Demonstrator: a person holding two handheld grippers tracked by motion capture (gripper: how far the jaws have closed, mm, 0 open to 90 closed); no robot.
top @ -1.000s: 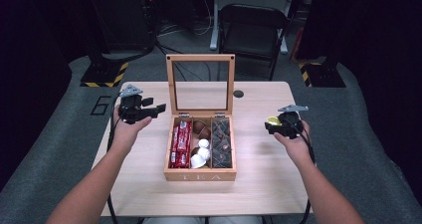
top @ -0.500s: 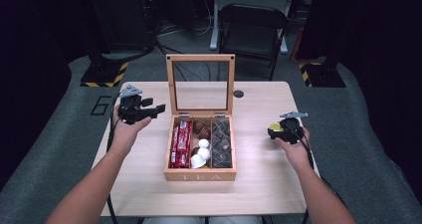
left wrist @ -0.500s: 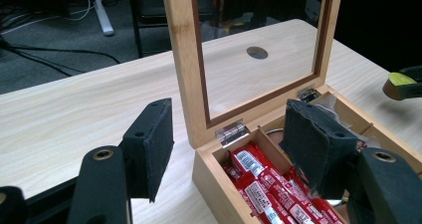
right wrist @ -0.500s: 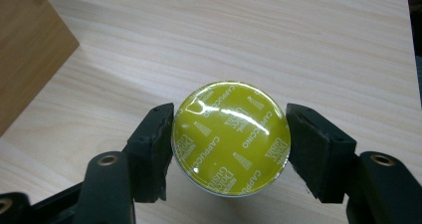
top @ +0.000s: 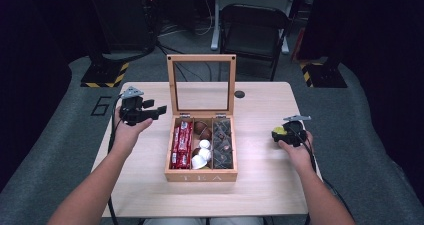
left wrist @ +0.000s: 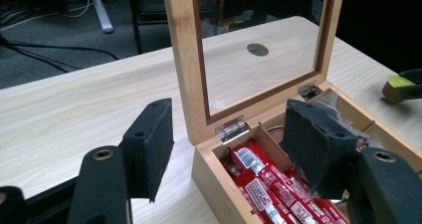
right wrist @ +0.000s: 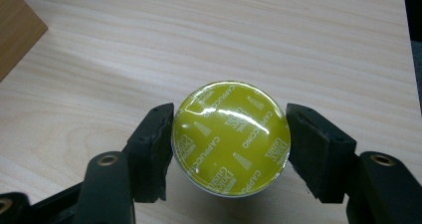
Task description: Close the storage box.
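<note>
Centrally, on the pale wooden desk (top: pixel 260 185) stood the open bamboo tea box (top: pixel 201 175). At nine o'clock the left hand-held gripper (top: pixel 161 109) hovered, spread and empty; at three o'clock the right hand-held gripper (right wrist: pixel 230 143) pinched the round yellow-green foil-topped coffee capsule (right wrist: pixel 231 137).

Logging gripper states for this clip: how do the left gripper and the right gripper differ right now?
The left gripper has nothing between its jaws; the right gripper is shut on a yellow-green coffee capsule. The left gripper hangs at the back left corner of the open wooden tea box, above the red packets; the right gripper sits low over bare table, well right of the box. Both have black padded jaws and are hand-held.
</note>
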